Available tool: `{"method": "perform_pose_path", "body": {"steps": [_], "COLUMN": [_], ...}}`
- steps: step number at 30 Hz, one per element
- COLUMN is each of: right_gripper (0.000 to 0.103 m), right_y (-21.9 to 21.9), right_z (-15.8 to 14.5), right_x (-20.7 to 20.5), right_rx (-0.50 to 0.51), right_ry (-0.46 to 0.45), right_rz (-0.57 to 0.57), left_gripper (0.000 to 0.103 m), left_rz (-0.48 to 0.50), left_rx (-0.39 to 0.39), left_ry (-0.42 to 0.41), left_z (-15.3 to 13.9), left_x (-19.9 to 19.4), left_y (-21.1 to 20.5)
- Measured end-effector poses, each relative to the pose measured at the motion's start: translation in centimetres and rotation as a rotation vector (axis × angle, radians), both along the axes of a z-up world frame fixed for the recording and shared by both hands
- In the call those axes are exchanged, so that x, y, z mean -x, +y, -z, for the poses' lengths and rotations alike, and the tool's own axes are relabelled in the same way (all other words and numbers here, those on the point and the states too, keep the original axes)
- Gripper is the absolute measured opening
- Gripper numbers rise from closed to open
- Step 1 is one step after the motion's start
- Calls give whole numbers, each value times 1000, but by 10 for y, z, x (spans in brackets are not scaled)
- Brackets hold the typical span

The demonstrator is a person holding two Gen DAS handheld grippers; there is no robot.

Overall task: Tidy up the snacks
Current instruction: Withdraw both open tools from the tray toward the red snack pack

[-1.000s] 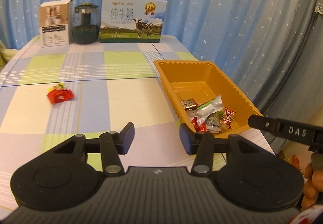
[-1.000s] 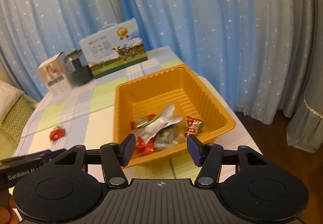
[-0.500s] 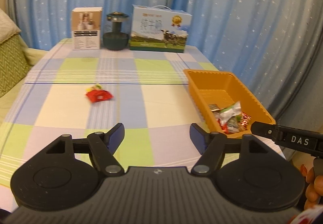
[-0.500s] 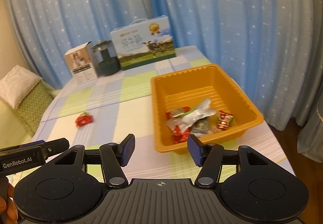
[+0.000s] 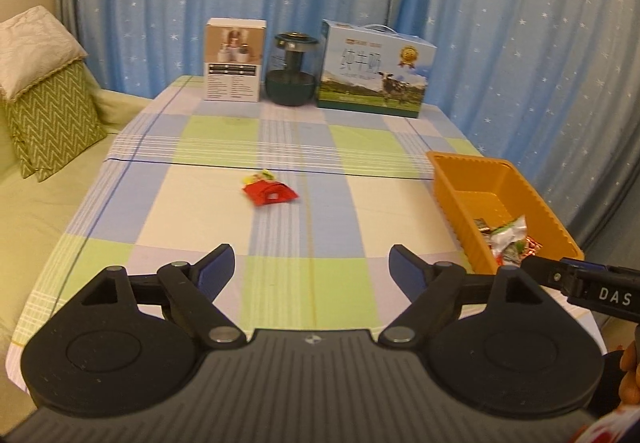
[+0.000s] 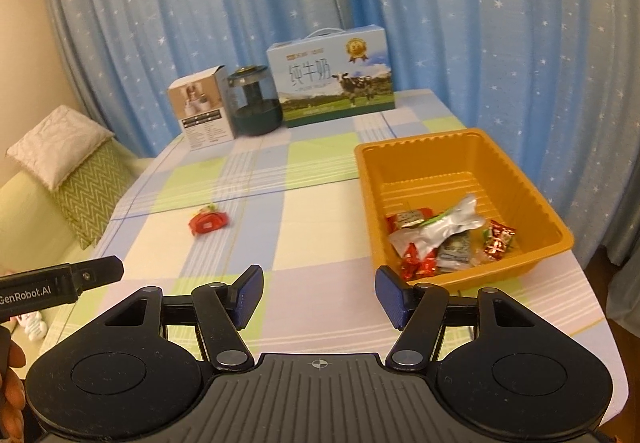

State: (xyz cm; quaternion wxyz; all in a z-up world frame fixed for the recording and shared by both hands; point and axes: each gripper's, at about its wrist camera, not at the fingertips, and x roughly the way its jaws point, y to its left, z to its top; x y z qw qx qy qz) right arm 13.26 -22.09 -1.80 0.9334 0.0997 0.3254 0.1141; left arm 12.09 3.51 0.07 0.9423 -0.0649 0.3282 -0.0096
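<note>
Red snack (image 5: 270, 193) alone on desk (image 5: 160, 183), mid-cloth, well apart from tray (image 5: 448, 179). Lies straight ahead of left gripper (image 5: 311, 270), a touch left of its centre line, well beyond the fingertips. In right view same snack (image 6: 209, 222) sits far off to the left of right gripper (image 6: 318, 299), across the desk from it. So left looks the nearer and better lined up; judged pick for left. Long axis of snack runs roughly crosswise in left view, slightly slanted, a small yellow-green bit at its far end; may be a second wrapper, can't tell.

Left jaws spread wide, just been opening, nothing between them. Right jaws parted less, also just been opening, nothing between them either. Tray at desk's right side, nearly in front of right gripper, several wrapped snacks (image 6: 444, 239) piled at its near end. Next likely: left forward and down over snack, jaws straddling the short side.
</note>
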Motion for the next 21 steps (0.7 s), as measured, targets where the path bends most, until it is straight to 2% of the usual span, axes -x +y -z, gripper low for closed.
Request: {"method": "perform_pose_path", "body": {"steps": [21], "right_gripper": [67], "right_y": [45], "right_z": [5], "right_x": [-25], "right_rx": [30], "right_ry": [3], "right_rz": [-79], "left_gripper": [87], "left_rz": [-77], "left_rx": [-2], "left_ry": [7], "left_z": [4], "left_x": [-12], "left_y": [49]}}
